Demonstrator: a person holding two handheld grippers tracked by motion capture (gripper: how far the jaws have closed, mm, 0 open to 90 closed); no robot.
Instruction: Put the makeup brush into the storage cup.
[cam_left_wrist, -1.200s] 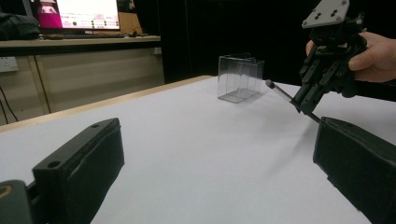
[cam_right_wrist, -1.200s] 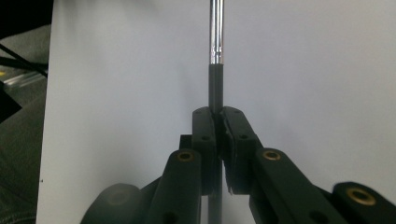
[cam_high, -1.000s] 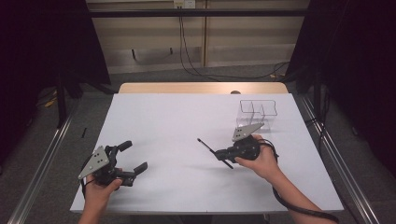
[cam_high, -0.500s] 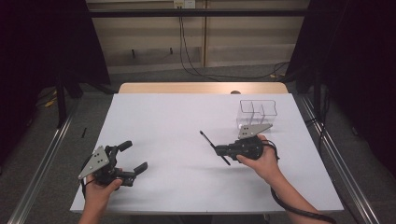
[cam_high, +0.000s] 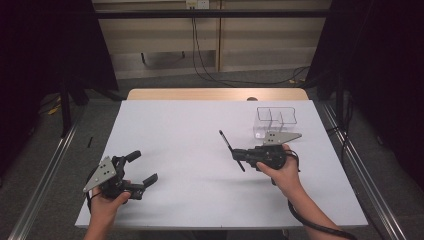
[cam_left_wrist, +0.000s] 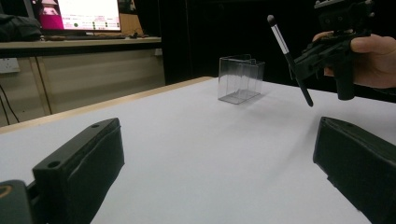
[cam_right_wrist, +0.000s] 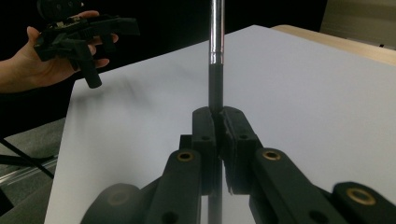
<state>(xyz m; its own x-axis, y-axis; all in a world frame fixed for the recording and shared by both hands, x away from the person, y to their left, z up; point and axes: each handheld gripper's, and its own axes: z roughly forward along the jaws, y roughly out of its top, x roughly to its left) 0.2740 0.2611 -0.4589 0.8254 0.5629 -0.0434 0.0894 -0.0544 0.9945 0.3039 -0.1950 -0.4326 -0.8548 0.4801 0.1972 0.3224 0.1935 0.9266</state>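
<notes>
Right gripper, jaws clamped on a slim black brush near its lower end, holds it above mid-table, tip toward 11 o'clock. The clear divided holder stands at 1 o'clock, nearby. Risk: the thin shaft may pivot in the pads and miss a compartment. Left gripper rests open, empty.

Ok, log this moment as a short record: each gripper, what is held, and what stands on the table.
right gripper: jaws shut on the pen
pen: dark, slim, tilted, lifted off the table
left gripper: jaws open, nothing between them, low over the near left part of the table
clear box: transparent, with compartments, upright near the far right corner
table: white top
</notes>
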